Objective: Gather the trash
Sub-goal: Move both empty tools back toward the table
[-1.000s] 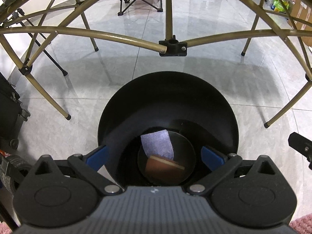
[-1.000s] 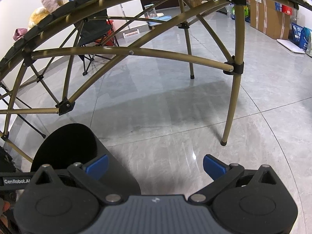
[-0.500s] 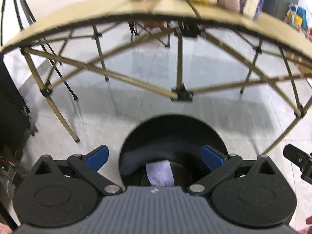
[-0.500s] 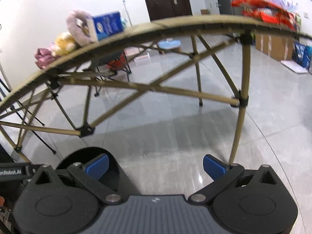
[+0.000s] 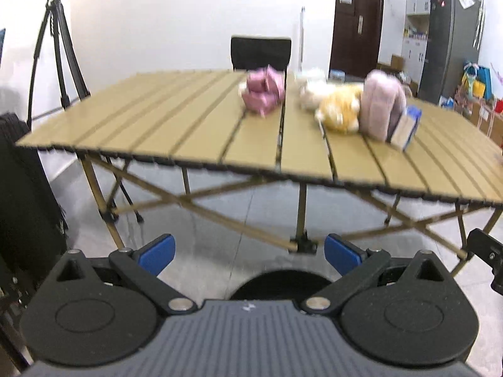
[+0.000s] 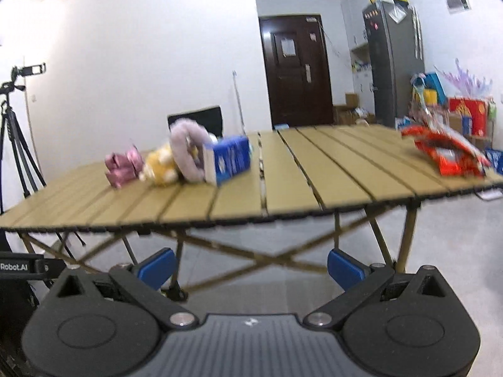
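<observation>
Both grippers, left (image 5: 248, 253) and right (image 6: 251, 265), were held spread wide with nothing between the blue pads, below the edge of the slatted table (image 6: 283, 188). A blue carton (image 6: 228, 160) and a red snack bag (image 6: 446, 154) were seen lying on the tabletop, well apart. The black bin (image 5: 279, 284) was glimpsed just beneath the left gripper.

both the left hand-held gripper (image 5: 248, 253) and the right hand-held gripper (image 6: 251, 265) point forward, jaws spread wide, holding nothing.

I see white walls (image 6: 141, 47) and a glossy grey tiled floor (image 5: 220, 251). A slatted tan table (image 5: 188, 125) stands before a dark door (image 6: 295, 69).
</observation>
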Demonstrator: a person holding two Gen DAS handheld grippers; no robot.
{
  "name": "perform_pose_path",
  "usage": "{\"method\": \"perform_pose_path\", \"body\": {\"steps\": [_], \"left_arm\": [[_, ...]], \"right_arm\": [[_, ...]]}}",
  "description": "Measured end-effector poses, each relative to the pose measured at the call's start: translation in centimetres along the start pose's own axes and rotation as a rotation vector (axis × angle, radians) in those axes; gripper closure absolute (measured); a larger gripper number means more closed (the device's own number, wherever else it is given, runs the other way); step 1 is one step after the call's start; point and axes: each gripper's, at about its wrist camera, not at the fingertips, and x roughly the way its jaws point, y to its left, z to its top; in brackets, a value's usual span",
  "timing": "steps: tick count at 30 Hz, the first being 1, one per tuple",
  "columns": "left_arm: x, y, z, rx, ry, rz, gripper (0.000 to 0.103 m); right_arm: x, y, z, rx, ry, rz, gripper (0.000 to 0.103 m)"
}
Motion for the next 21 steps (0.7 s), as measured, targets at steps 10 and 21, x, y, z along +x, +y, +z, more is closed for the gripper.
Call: {"method": "perform_pose_path", "body": {"steps": [10, 21], "left_arm": [[-0.4, 0.1, 3.8, -0.017, -0.086, -0.003, 0.000], [2.5, -1.3, 7.2, 0.018, -0.108, -0.036, 0.000]], "right_arm": [[1.7, 1.6, 4.4, -0.048, -0.140, -0.065, 0.000], [7.1, 2.0, 7.2, -0.049, -0.140, -0.095, 0.000]]}}
